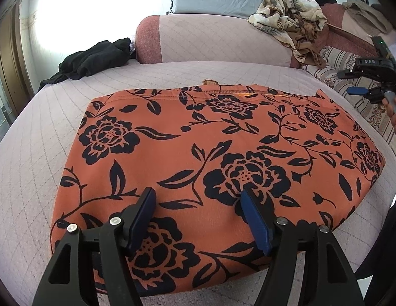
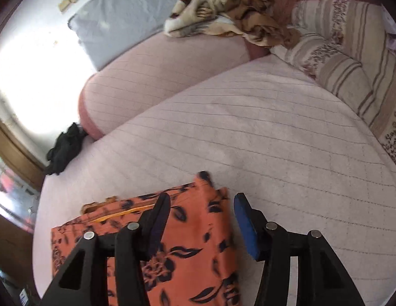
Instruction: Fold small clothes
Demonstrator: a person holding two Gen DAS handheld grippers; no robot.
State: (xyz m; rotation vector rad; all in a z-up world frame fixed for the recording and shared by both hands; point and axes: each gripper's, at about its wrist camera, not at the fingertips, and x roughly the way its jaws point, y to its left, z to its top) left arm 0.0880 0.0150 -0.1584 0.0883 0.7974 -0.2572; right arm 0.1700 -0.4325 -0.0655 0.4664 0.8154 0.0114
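While the orange floral garment (image 1: 210, 158) lies folded flat in the middle of the pink quilted sofa seat (image 1: 32, 165), the left gripper (image 1: 198, 219) is held just above its near edge with the jaws spread wide and nothing between them. The right gripper (image 2: 201, 219) is likewise released, its fingers parted over the garment's far right corner; whether cloth is touched cannot be told. In the left wrist view that gripper is seen at the right edge, well apart from the left one. A black garment (image 1: 90, 60) is bunched at the far left of the seat, and a brown patterned cloth (image 1: 289, 17) is draped over the backrest (image 1: 210, 40), beside a striped cushion (image 2: 351, 58).
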